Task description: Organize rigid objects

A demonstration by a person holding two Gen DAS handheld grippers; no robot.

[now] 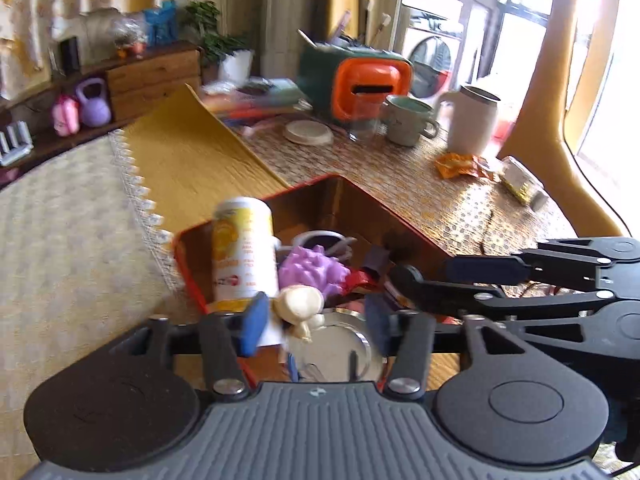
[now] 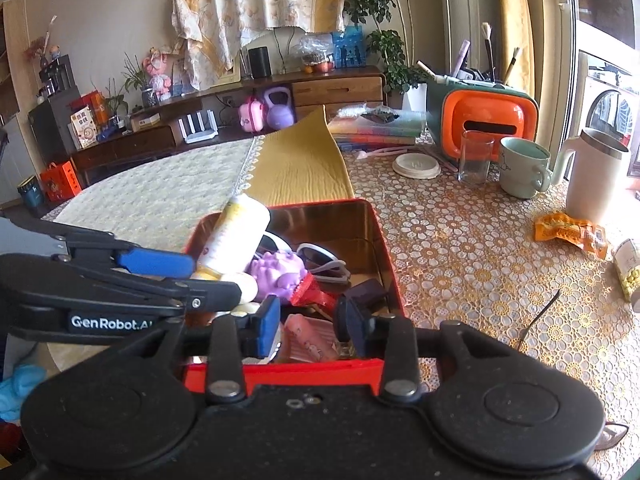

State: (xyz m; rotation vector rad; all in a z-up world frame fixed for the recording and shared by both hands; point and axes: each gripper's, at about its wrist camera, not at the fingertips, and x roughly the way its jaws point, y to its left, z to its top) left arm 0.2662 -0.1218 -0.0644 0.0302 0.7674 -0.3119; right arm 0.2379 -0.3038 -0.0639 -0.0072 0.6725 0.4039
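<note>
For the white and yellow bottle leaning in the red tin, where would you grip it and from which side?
Take the white and yellow bottle around its upper body, near the free top end that rises above the red tin wall. Come from above, jaws across its width: its lower end is wedged among the purple toy and other items, so only the top looks clear.
</note>
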